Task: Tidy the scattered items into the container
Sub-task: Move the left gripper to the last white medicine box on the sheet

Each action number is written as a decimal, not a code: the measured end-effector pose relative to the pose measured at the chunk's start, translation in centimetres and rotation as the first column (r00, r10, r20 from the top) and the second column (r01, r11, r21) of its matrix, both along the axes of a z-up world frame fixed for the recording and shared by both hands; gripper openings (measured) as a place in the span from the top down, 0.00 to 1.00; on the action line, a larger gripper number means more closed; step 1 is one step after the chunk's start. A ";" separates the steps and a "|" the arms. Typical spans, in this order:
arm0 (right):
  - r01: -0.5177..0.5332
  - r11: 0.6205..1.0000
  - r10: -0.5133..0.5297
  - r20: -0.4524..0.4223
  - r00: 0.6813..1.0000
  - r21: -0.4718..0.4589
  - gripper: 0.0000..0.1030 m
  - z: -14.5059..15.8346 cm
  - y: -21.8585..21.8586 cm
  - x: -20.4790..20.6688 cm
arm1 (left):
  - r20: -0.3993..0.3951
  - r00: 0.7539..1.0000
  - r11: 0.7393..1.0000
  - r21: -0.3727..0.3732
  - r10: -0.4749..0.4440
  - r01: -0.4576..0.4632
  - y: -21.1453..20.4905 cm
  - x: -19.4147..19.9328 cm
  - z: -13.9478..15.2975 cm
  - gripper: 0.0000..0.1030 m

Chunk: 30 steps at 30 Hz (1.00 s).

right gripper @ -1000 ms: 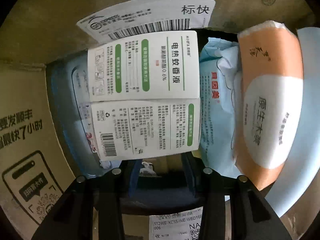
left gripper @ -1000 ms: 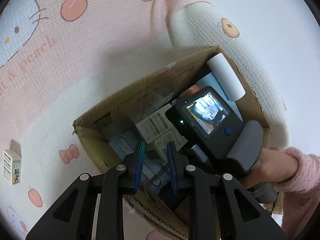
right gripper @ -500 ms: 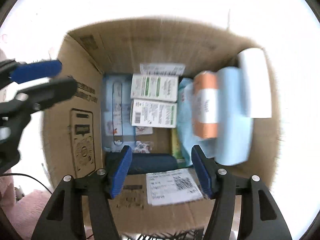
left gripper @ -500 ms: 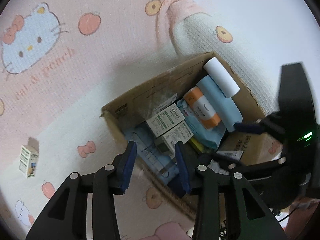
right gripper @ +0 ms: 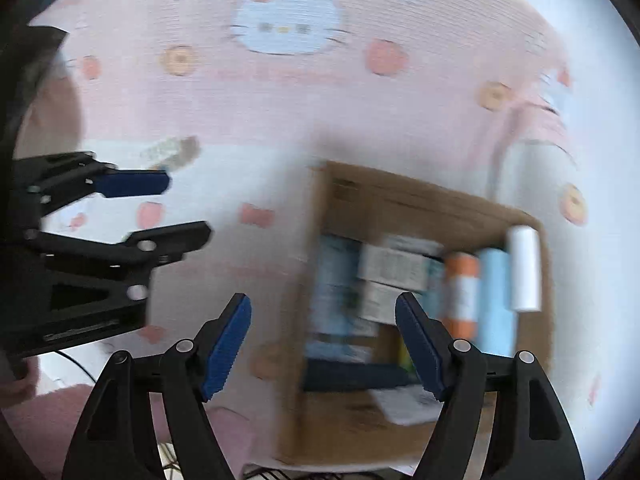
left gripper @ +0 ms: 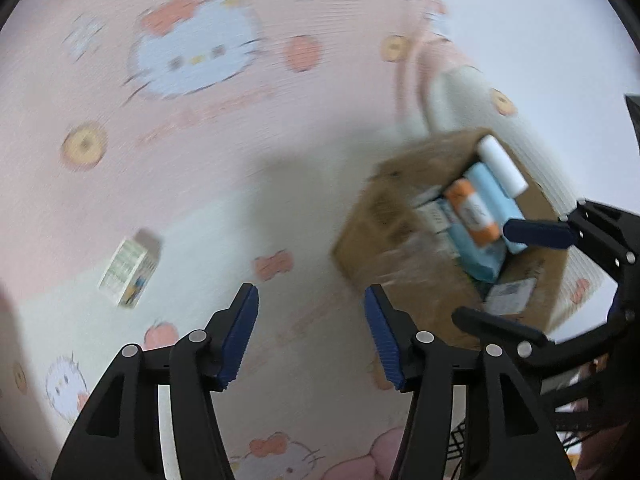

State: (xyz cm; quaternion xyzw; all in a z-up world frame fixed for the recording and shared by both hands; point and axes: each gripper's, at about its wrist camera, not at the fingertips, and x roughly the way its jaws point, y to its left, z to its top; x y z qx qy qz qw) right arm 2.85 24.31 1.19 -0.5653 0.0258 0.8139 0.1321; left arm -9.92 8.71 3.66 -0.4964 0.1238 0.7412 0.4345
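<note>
A cardboard box (left gripper: 376,224) stands on the pink cartoon blanket, also in the right wrist view (right gripper: 400,200). It holds a white roll (right gripper: 522,268), a blue pack (right gripper: 494,300), an orange pack (right gripper: 460,292) and white cartons (right gripper: 388,268). A small white carton (left gripper: 128,268) lies loose on the blanket at the left. My left gripper (left gripper: 310,334) is open and empty above the blanket, between the carton and the box. My right gripper (right gripper: 322,344) is open and empty above the box's near left side.
The pink and white blanket (left gripper: 180,140) covers the whole surface, with a fold rising behind the box (left gripper: 448,92). A pink sleeve (right gripper: 224,432) and cables show at the bottom edge. Both views are motion-blurred.
Both grippers have pulled up and away from the box. The left has swung left and opened wider, bringing the loose carton nearer. The right has left the box's inside, open.
</note>
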 end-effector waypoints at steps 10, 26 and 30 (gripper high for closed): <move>0.001 0.993 -0.013 -0.093 0.996 -0.122 0.25 -4.6 -3.5 -6.0 | 0.061 0.975 0.977 -0.035 0.213 -0.211 -8.5 -5.6 -6.9 0.42; -0.060 0.918 -0.020 -0.196 0.980 -0.391 0.24 -15.1 -5.7 -15.2 | 0.171 0.838 0.849 0.021 0.518 -0.529 -16.8 -12.2 -15.8 0.42; -0.087 0.904 -0.038 -0.281 0.959 -0.419 0.24 -16.0 -5.5 -18.0 | 0.268 0.814 0.828 0.091 0.515 -0.554 -16.6 -13.9 -16.7 0.42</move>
